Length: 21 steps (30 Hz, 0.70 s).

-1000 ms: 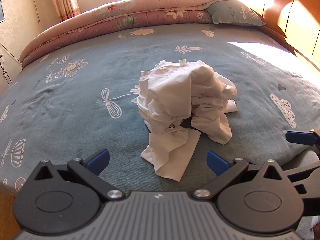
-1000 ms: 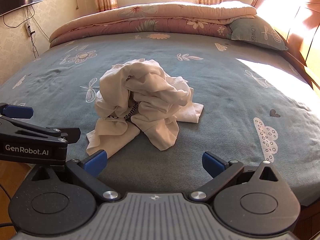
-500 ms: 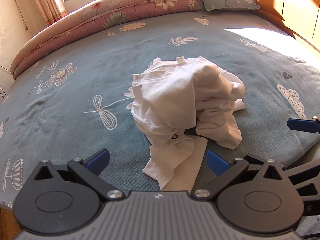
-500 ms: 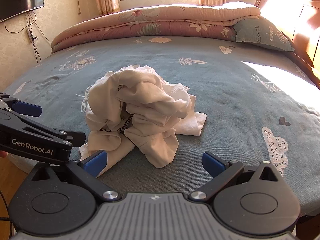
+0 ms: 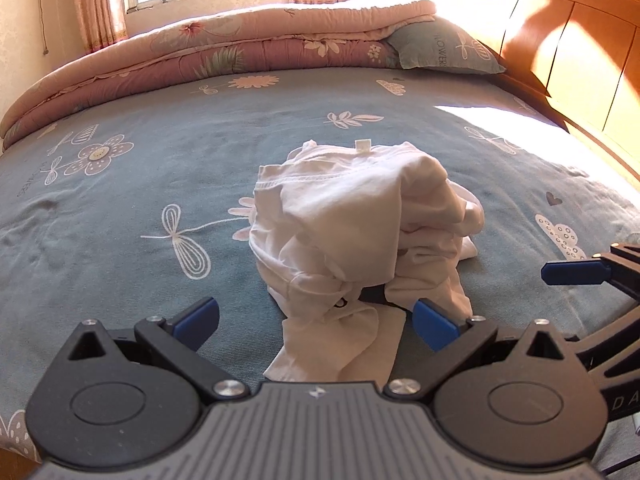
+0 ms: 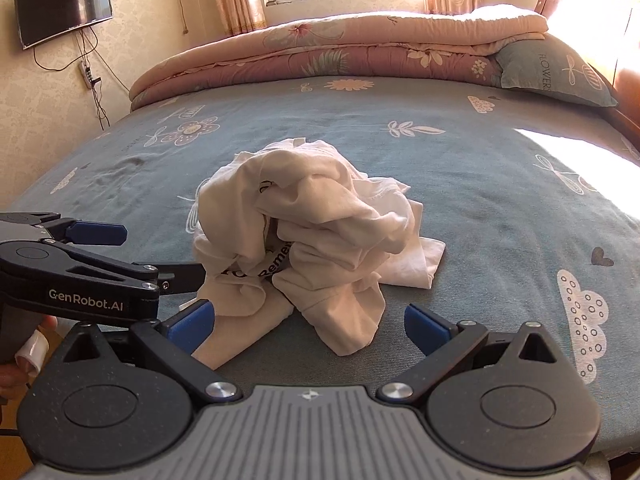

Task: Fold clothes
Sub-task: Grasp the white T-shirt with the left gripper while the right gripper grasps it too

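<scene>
On the blue bed [image 5: 120, 208] sits a crumpled white shirt [image 5: 360, 232] — near both grippers. Left gripper [image 5: 316, 320] and right gripper [image 6: 306, 322] have jaws wide open, holding nothing — pink quilt [image 6: 340, 52] behind.

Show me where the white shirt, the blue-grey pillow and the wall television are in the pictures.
white shirt [image 5: 352, 216]: left wrist view, on the top fold of the crumpled heap.
blue-grey pillow [image 6: 548, 70]: right wrist view, on its printed front face.
wall television [image 6: 64, 6]: right wrist view, on the middle of the dark screen.
</scene>
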{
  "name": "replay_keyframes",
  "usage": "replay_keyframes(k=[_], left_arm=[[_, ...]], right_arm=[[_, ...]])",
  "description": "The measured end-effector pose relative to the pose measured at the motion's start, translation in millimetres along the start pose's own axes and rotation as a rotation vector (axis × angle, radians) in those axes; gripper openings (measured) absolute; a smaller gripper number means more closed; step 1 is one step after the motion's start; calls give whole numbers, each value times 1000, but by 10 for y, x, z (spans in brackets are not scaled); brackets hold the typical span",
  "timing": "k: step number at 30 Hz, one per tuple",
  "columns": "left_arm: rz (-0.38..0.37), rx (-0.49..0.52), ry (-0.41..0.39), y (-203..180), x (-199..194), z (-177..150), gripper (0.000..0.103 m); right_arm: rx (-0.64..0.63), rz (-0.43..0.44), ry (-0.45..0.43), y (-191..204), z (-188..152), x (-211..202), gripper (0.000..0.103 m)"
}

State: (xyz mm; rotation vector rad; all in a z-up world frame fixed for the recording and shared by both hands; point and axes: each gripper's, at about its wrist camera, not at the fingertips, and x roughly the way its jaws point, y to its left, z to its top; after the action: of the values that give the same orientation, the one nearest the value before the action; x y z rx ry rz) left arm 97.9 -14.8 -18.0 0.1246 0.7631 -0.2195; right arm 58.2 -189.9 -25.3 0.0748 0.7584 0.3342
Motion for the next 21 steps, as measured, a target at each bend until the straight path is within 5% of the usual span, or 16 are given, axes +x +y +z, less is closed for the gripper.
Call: replay_keyframes(k=[7,12,21], left_arm=[[12,45,64,124,170,-88,102],[36,54,31,274,234,-191,102],[-54,-41,28,525,317,-177,102]], right_arm=[[-78,-73,27,-143,33,152,103],[-190,-104,24,-213,84,329,103],[-261,-141,52,-44,322,838,103]])
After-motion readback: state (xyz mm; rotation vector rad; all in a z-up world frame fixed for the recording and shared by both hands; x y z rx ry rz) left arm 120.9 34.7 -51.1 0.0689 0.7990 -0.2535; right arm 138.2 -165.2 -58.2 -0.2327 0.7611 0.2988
